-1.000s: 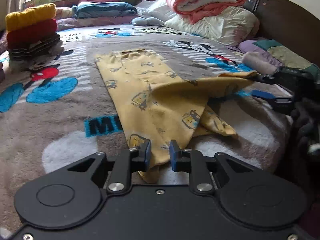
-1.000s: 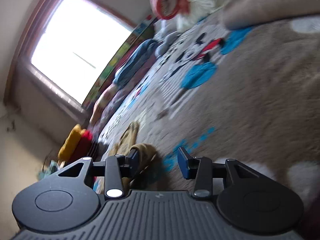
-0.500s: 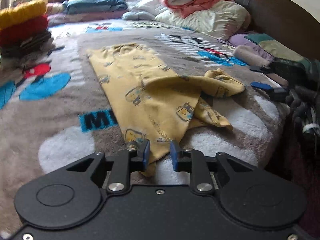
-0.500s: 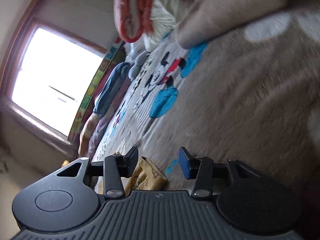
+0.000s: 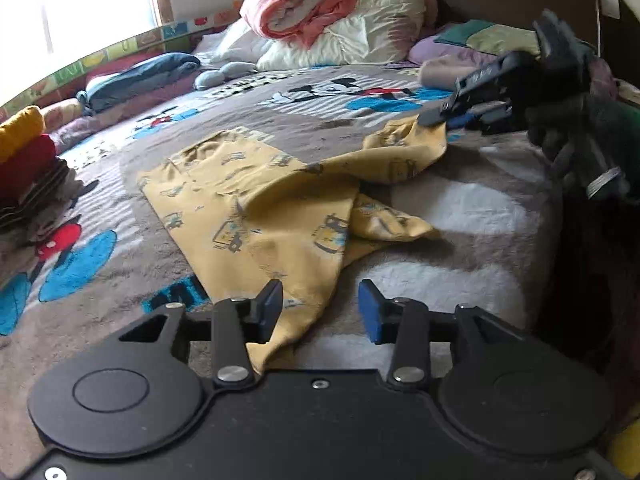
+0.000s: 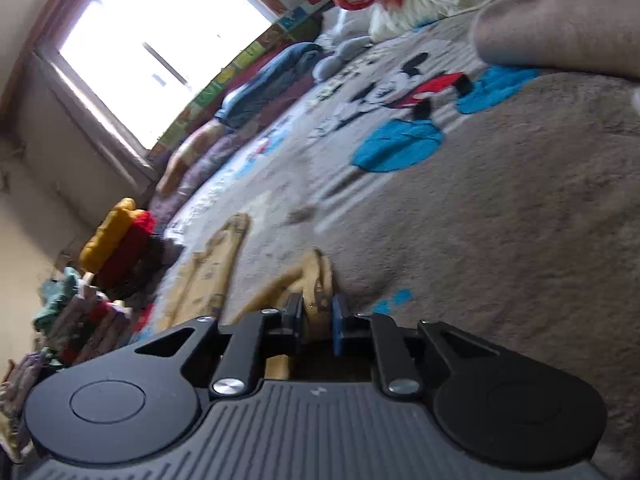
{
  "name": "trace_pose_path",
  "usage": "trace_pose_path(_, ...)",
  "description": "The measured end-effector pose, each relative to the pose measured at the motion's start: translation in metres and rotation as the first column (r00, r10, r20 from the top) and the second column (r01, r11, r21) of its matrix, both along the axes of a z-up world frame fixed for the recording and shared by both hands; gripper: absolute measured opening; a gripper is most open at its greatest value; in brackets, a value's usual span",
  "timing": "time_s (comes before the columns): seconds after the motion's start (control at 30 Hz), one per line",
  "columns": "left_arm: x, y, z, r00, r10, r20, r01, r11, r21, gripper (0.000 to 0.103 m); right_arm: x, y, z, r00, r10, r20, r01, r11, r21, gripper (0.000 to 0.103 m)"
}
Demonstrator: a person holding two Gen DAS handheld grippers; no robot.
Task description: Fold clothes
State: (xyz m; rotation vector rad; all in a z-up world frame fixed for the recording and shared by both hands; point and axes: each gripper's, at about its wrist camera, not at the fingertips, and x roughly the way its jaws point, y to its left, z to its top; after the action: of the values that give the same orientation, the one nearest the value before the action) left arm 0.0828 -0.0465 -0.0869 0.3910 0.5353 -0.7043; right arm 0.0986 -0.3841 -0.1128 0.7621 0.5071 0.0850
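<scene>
While the right gripper point(image 6: 316, 316) closes on the yellow garment point(image 5: 256, 208), the left gripper point(image 5: 320, 308) opens around its hem

I count one yellow printed garment point(image 5: 256, 200) on one cartoon blanket point(image 5: 460, 208). Two grippers: left gripper point(image 5: 320, 308), right gripper point(image 6: 316, 318). One stack of folded clothes point(image 5: 24, 160) at the far left. One rolled pink quilt point(image 5: 316, 4) sits on one white pillow point(image 5: 360, 36). One window point(image 6: 160, 48).
</scene>
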Motion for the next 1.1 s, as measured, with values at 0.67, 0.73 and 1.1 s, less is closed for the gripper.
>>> trace_pose_path(0.67,0.013,0.002,-0.011,0.999,-0.045,-0.022,0.045,0.999,-0.022,0.04,0.117,0.034,0.132,0.999,0.039,-0.007,-0.039,0.995,-0.09,0.014)
trace_pose_path(0.73,0.016,0.006,-0.011,0.998,-0.04,-0.046,0.037,0.998,-0.055,0.04,0.131,0.043,0.133,0.998,0.049,-0.032,-0.052,0.992,-0.111,0.014)
trace_pose_path(1.1,0.037,0.034,-0.007,0.972,-0.044,-0.23,-0.021,0.961,-0.276,0.037,0.197,0.106,0.139,0.99,0.099,-0.101,-0.121,0.965,-0.232,0.014)
